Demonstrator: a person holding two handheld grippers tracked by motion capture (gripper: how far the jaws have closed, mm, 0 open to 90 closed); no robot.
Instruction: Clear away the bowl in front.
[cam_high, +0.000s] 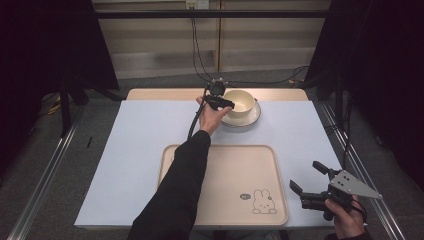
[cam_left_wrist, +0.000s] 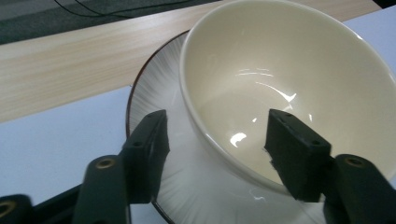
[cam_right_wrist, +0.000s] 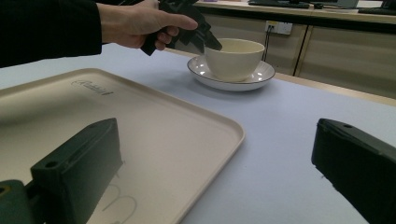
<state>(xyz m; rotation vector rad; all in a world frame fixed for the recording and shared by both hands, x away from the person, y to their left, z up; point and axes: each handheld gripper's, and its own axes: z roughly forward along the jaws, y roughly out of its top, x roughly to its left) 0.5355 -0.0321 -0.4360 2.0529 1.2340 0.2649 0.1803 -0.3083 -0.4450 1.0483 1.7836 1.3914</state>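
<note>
A pale blue table (cam_high: 140, 150) carries a beige tray (cam_high: 235, 175) at 6 o'clock and a cream bowl (cam_high: 239, 102) on a saucer (cam_high: 252, 117) at 12. The left gripper (cam_high: 220, 101) reaches the bowl; the right gripper (cam_high: 307, 177) hovers at 4 o'clock, jaws apart.

In the left gripper view, open jaws straddle the bowl's (cam_left_wrist: 289, 74) near rim, one inside, one outside over the saucer (cam_left_wrist: 159, 93).

In the right gripper view, the spread jaws frame the tray (cam_right_wrist: 154, 126), with the bowl (cam_right_wrist: 233, 58) at 12.
</note>
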